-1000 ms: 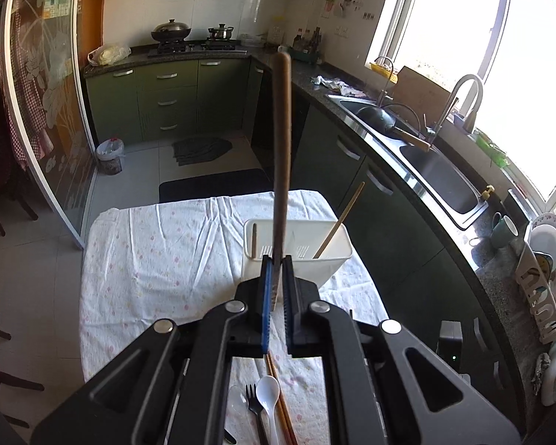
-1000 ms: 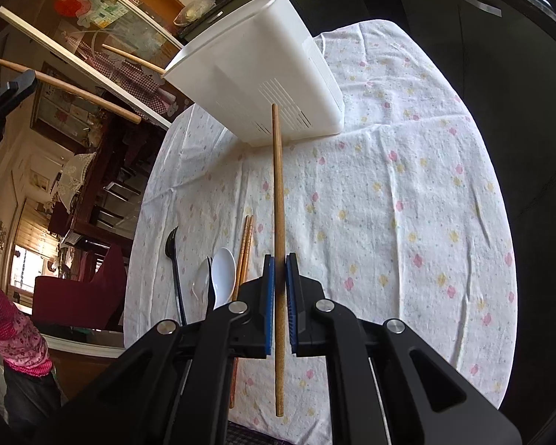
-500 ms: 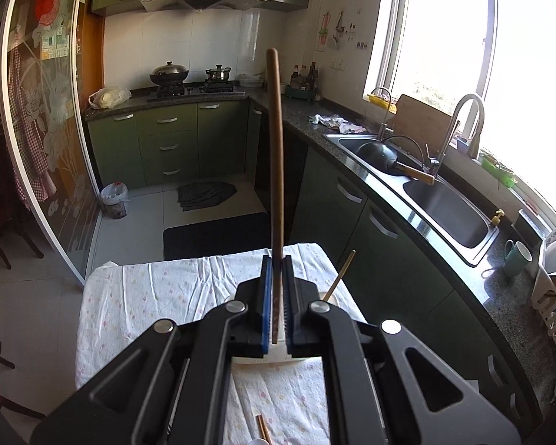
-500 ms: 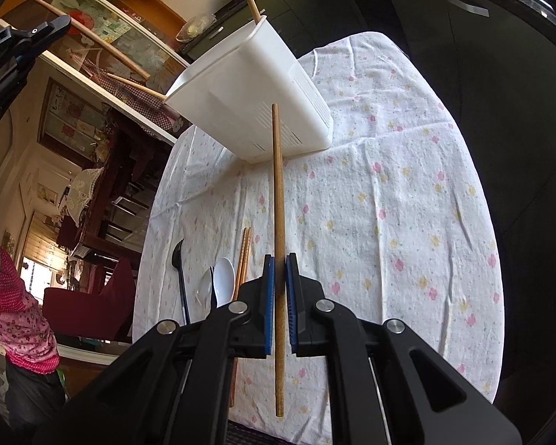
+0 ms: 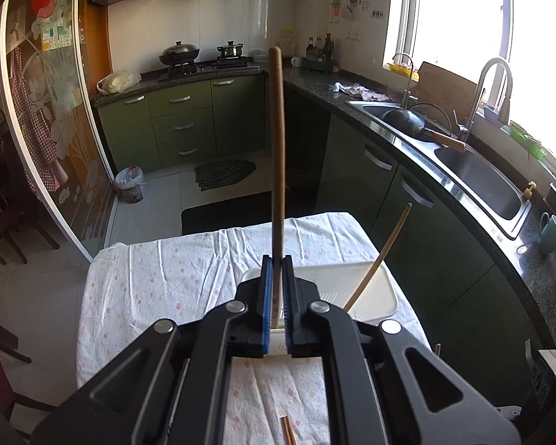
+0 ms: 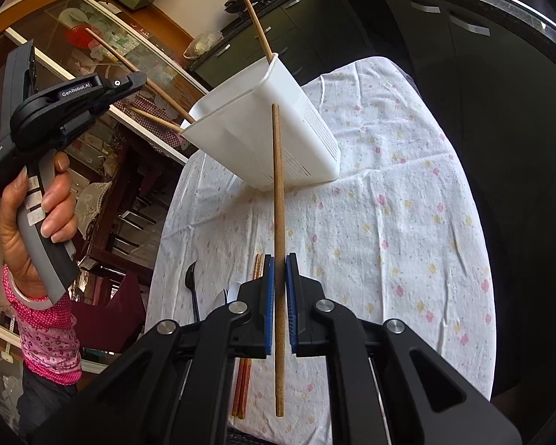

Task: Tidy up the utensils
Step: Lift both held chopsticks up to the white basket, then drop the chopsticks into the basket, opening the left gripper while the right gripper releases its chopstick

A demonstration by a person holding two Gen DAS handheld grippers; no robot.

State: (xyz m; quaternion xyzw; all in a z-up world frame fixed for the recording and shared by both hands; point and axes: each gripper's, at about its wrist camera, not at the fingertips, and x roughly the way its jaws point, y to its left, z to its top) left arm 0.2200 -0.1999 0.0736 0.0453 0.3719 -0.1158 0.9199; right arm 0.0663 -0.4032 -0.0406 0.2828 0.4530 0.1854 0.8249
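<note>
My left gripper (image 5: 277, 285) is shut on a brown chopstick (image 5: 278, 155) that points up and away, held over the near rim of the white utensil holder (image 5: 370, 296). Another chopstick (image 5: 381, 256) leans inside the holder. In the right wrist view the left gripper (image 6: 129, 81) is at upper left, its chopstick (image 6: 159, 91) slanting down into the holder (image 6: 278, 137). My right gripper (image 6: 280, 285) is shut on a second wooden chopstick (image 6: 277, 200), held above the tablecloth, tip near the holder's side.
On the flowered tablecloth (image 6: 389, 222) lie a pair of reddish chopsticks (image 6: 257, 270), a black fork (image 6: 192, 282) and a white spoon (image 6: 235, 291), mostly hidden by my right gripper. Green cabinets, a counter and a sink (image 5: 482, 174) run along the right.
My left gripper has dropped closer over the holder, and its chopstick now reaches into it. My right gripper has held still with its chopstick.
</note>
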